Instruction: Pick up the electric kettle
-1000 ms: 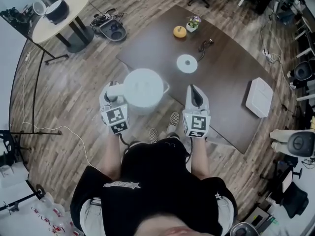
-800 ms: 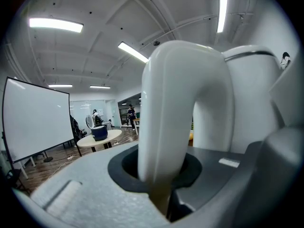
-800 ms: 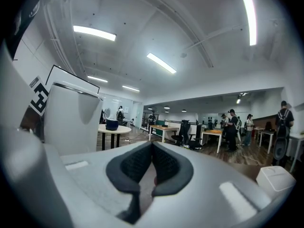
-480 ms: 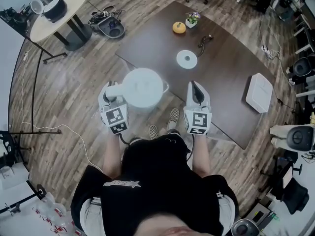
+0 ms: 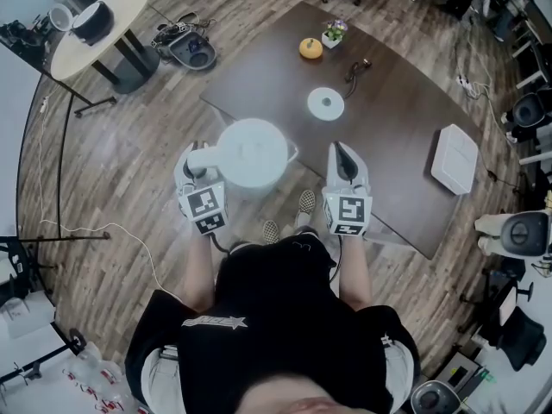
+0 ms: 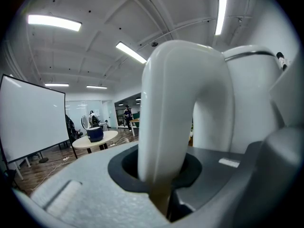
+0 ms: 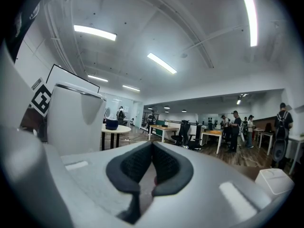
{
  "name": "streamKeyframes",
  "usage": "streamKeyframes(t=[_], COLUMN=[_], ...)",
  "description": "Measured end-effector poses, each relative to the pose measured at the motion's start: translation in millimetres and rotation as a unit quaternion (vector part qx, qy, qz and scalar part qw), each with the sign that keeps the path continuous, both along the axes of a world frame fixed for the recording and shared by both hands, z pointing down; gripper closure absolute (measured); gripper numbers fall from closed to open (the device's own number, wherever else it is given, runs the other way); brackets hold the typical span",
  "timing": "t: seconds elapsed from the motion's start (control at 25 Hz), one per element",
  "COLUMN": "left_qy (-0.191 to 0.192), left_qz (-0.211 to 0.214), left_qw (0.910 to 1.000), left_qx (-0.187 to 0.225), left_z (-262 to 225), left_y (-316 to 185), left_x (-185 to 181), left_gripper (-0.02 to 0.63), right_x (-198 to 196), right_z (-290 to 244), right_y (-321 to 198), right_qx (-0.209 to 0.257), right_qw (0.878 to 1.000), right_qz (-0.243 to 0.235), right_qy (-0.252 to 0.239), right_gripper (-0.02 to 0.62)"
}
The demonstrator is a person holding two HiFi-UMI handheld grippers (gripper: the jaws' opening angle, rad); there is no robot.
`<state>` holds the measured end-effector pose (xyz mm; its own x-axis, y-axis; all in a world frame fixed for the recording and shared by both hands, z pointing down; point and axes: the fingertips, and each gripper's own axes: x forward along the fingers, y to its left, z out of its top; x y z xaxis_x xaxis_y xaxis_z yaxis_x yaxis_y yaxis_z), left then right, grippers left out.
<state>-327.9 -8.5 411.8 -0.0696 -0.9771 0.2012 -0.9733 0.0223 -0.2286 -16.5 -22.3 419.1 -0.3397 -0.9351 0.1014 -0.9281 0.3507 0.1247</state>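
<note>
Clamped with the left tongs (image 5: 194,164) on the handle (image 6: 183,94) of the white kettle (image 5: 252,152). Held level with both tongs, over the near corner of the dark worktop (image 5: 397,128). Pressed together on nothing at the right tongs (image 5: 342,158), just beside the kettle, not touching it. Farther back on the worktop: a round white base (image 5: 326,103) and an orange (image 5: 310,48).

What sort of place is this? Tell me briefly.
Most likely an open-plan office or lab. It has a large white whiteboard, black swivel office chairs beside long wooden desks, and ceiling strip lights.
</note>
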Motion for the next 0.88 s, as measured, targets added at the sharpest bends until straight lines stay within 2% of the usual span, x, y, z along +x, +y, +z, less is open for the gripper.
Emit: streamKeyframes(t=[0.88], left_qy=[0.001], left_qz=[0.008], left_qw=[1.0], left_qx=[-0.003], left_z=[1.7], left_y=[-4.5], left_x=[5.8], left_gripper=[0.543], right_x=[1.4], right_z=[-2.6], right_y=[0.3], right_qx=[0.004], right_qw=[1.0], right_qz=[0.0], right_qy=[0.006], right_gripper=[0.591])
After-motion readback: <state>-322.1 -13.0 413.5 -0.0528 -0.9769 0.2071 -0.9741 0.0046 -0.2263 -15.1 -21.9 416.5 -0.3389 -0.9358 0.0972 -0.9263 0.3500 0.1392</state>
